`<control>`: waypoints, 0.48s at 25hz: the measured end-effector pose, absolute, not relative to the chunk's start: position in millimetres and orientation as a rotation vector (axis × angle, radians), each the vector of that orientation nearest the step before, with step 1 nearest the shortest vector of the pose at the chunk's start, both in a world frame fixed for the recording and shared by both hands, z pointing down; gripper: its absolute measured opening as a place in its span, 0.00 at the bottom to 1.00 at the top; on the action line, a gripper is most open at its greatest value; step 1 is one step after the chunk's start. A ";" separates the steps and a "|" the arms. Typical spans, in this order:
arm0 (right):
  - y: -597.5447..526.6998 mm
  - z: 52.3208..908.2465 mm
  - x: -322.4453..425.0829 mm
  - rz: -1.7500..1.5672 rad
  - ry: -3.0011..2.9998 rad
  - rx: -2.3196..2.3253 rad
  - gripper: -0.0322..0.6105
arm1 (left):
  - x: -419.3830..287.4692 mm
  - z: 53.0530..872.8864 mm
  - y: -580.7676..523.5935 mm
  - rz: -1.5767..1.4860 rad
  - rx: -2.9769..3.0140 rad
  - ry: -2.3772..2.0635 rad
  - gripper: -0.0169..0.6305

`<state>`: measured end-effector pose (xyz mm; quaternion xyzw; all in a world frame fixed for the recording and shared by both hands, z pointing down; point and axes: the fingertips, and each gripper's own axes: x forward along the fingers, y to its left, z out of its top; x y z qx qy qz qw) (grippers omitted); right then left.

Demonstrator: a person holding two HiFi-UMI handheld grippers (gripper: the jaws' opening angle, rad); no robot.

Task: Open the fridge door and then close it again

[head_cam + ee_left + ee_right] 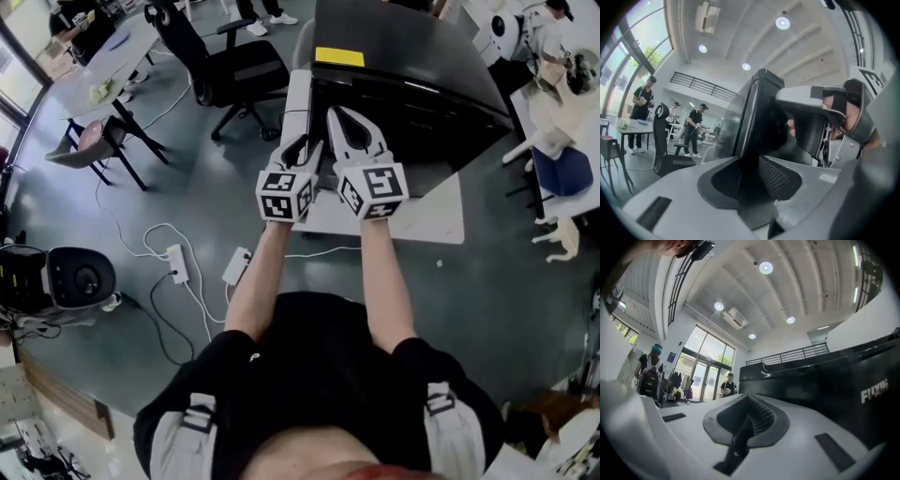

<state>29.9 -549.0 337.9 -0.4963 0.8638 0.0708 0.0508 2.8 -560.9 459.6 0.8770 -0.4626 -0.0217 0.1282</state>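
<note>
Between the pads of the left claw (pixel 748 174) the upright black edge of the fridge door (pixel 757 112) is seen; the jaws are held partly apart, no wider than that edge, and both pads appear to be pressed against it; nothing else is gripped. Just to its right the right claw (pixel 749 411) is held with its jaws fully together and nothing between them; it is pointed along the black front of the fridge (pixel 412 84), close to it, though contact cannot be made out.

In the head view both claws are seen side by side at the fridge's near left corner, the left one at a pale strip (pixel 298 98) that runs along the fridge's left side; a yellow label (pixel 338 56) is stuck on the black top; a white board (pixel 427 220) is laid on the floor at the fridge's foot.

To the left of the door a black office chair (pixel 234 66) is stood near, the closest thing on that side; further left a table (pixel 108 52) and a small chair (pixel 94 141) are placed; a power strip (pixel 177 263) with white cables (pixel 141 234) is left on the floor beside the person's left arm. On the right a second table (pixel 562 112), cluttered, is set apart from the fridge; bare grey floor (pixel 497 281) is left between them.
</note>
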 end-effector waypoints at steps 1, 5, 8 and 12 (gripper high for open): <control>-547.9 341.0 36.2 0.205 2.626 -1.525 0.04 | 1.1 458.1 -558.3 -0.079 2.530 -1.369 0.22; -543.4 357.0 77.1 0.142 2.592 -1.614 0.04 | 3.1 436.5 -545.6 -0.144 2.548 -1.438 0.11; -534.6 372.7 107.4 0.097 2.564 -1.676 0.04 | 9.6 420.6 -539.1 -0.188 2.584 -1.452 0.03; -520.9 400.0 142.7 0.050 2.533 -1.779 0.04 | 13.6 421.7 -535.5 -0.172 2.583 -1.486 0.03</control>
